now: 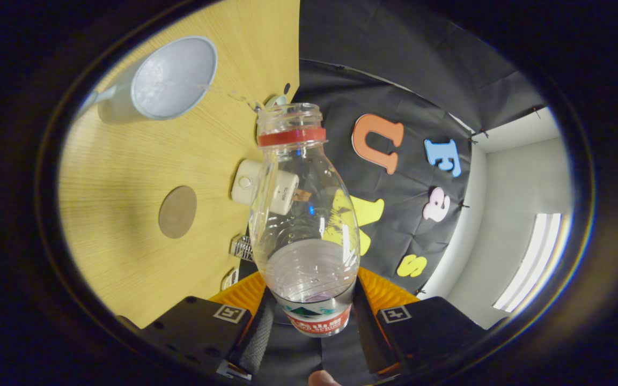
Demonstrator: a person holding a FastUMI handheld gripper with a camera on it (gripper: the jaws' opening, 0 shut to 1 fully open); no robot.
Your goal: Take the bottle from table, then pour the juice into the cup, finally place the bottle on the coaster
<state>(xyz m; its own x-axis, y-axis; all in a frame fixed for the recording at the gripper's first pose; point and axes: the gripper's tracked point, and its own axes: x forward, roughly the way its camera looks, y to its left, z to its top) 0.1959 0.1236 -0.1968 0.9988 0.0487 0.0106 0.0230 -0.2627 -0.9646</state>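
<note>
1. The gripper [311, 308] was closed on the bottle [304, 214], one finger pressed to each side of its lower body near the label.
2. The bottle was uncapped and clear, lifted off the table [121, 252] and tipped so that its open mouth pointed towards the cup [172, 78].
3. The cup sat on the table beyond the bottle's mouth, apart from it; thin clear drops seemed to hang between the two, though they were too faint to be sure.
4. The step in hand looked like pouring. To do it well, the person would need to hold the mouth over the cup's opening and tilt slowly, since the stream could fall short onto the wood.
5. The round brown coaster [177, 212] lay bare on the table nearer the fingers, beside a small white device [263, 187], ready to take the bottle afterwards.
</note>
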